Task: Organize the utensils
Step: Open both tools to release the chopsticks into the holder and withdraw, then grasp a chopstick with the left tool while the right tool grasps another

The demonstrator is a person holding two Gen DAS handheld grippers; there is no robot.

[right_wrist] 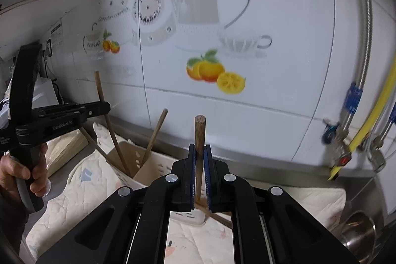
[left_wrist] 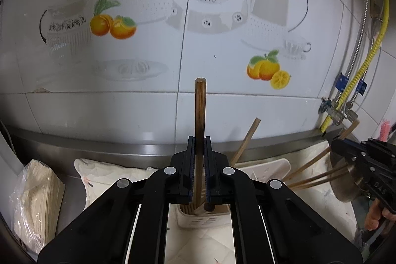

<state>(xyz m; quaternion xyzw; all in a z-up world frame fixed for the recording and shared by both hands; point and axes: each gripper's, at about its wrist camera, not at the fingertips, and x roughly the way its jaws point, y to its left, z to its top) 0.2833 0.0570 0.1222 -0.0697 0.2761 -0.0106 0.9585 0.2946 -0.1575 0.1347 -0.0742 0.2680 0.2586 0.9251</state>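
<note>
Chopsticks are what you are sorting, and each of your grippers already has one. Your left gripper (left_wrist: 200,140) is clenched on a dark chopstick (left_wrist: 200,110) that stands upright between the pads, its lower end just above or inside the holder (left_wrist: 198,217); the left view does not settle which. Your right gripper (right_wrist: 200,149) is clamped on a paler stick (right_wrist: 199,135), also upright, its lower tip near the holder's front edge (right_wrist: 184,217).

Judging by their look, these are light, stiff wooden rods, thin and round, so they may pivot or slide in the pads if a tip snags. You are holding each near the middle, which seems sound; a grip nearer the top would let the tip swing more.

The holder is a pale slotted plastic box lying on a quilted cloth (right_wrist: 74,189). It looks light enough to tip or skid if a stick pushes on its wall. Two more sticks (right_wrist: 154,135) already lean in it at slants, and loose ones (left_wrist: 319,178) lie by the right gripper in the left view; all of these may crowd your way in.

Farther out, a wrapped stack of paper (left_wrist: 34,199) sits left, a steel pot (right_wrist: 358,231) right, then the steel ledge, tiled wall (left_wrist: 222,46) and yellow hose (right_wrist: 371,123).
</note>
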